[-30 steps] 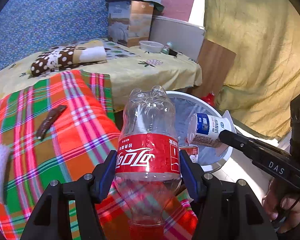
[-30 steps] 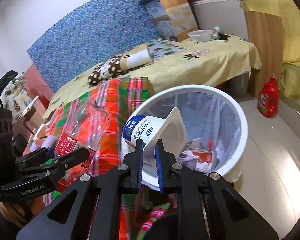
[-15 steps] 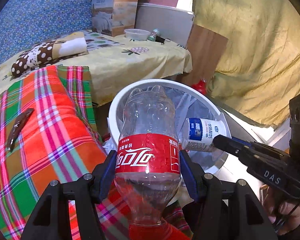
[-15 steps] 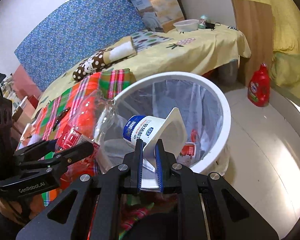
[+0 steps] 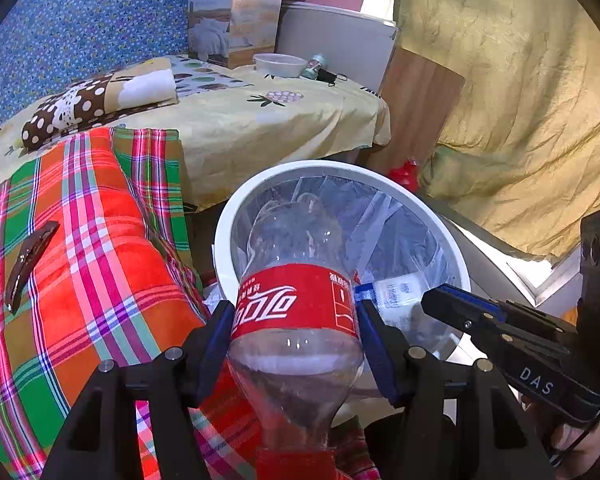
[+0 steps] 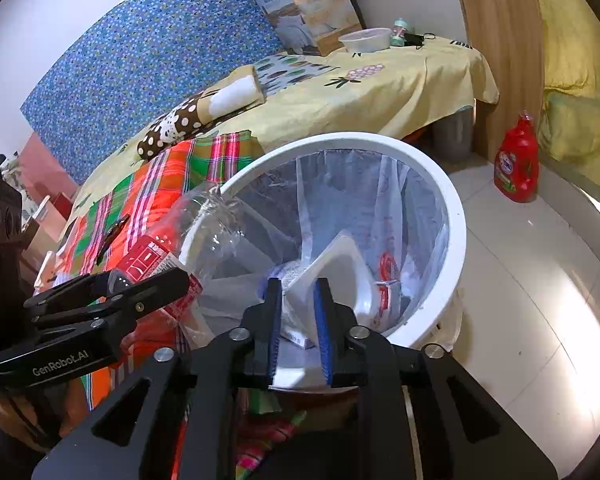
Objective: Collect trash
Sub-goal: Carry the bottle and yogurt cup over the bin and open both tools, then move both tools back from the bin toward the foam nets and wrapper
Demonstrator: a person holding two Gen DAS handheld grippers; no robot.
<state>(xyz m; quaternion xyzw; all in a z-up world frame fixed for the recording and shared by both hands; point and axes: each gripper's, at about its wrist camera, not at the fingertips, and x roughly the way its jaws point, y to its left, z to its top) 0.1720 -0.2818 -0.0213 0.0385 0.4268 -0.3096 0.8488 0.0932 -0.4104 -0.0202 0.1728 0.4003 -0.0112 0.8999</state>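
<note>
Right gripper [image 6: 296,320]: jaws have just been opening, a narrow gap now; the white yogurt cup [image 6: 336,268] sits loose between and beyond the pads, dropping into the bin [image 6: 456,216], near its front rim. Left gripper [image 5: 296,336]: spread wide, pads clamped on the red label of the empty cola bottle [image 5: 300,280], base poking over the bin's near-left rim.

Risks, as I judge them:
- Bottle released now may strike the rim and roll onto the plaid blanket [image 5: 100,240].
- The two grippers are close together and could knock.
- The liner may snag on the bottle.
</note>
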